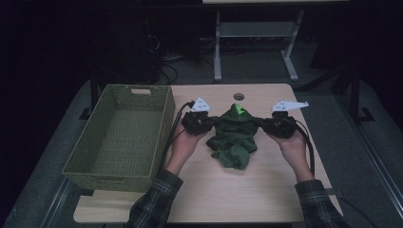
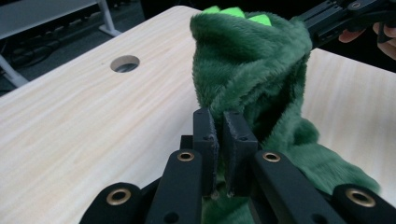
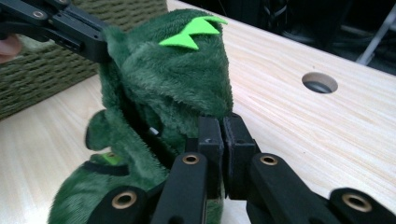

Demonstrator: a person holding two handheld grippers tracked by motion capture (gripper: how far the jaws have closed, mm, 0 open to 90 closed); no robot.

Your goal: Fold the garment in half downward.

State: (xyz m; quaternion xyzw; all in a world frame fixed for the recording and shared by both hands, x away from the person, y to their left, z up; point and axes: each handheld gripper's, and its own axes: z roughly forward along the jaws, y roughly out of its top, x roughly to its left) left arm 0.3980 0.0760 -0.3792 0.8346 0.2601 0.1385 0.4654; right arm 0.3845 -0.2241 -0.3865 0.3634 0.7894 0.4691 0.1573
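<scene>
Looking down from the high view, you hold the left tongs point(image 1: 205, 124) and the right tongs point(image 1: 264, 124) at either side of a green plush garment point(image 1: 234, 137), each one clamped onto an upper edge of the fabric. The garment hangs between them over the middle of the table point(image 1: 266, 190), its top stretched across from one grip to the other and its lower part bunched on the wood. A bright green spike point(image 1: 239, 109) stands at its top. Your left hand point(image 1: 183, 142) and right hand point(image 1: 292, 145) come in from below, in plaid sleeves. The woven basket point(image 1: 164, 121) sits at the table's left side, just beside your left tongs and apart from the garment.

In the left gripper view, your left tongs point(image 2: 219, 135) are nearly shut, with a narrow slit between the two black pads and a fold of the plush garment point(image 2: 252, 70) pinched in it. The fabric rises from the grip toward the far side, where your right tongs point(image 2: 312, 29) bite its upper corner. A round hole point(image 2: 124, 63) shows in the table beyond.

In the right gripper view, your right tongs point(image 3: 222, 140) are likewise clenched on the garment's point(image 3: 173, 79) edge, pads almost meeting. The light green zigzag spikes point(image 3: 189, 31) top the plush, your left tongs point(image 3: 100, 44) grip the far corner, and the basket point(image 3: 56, 70) stands behind.
</scene>
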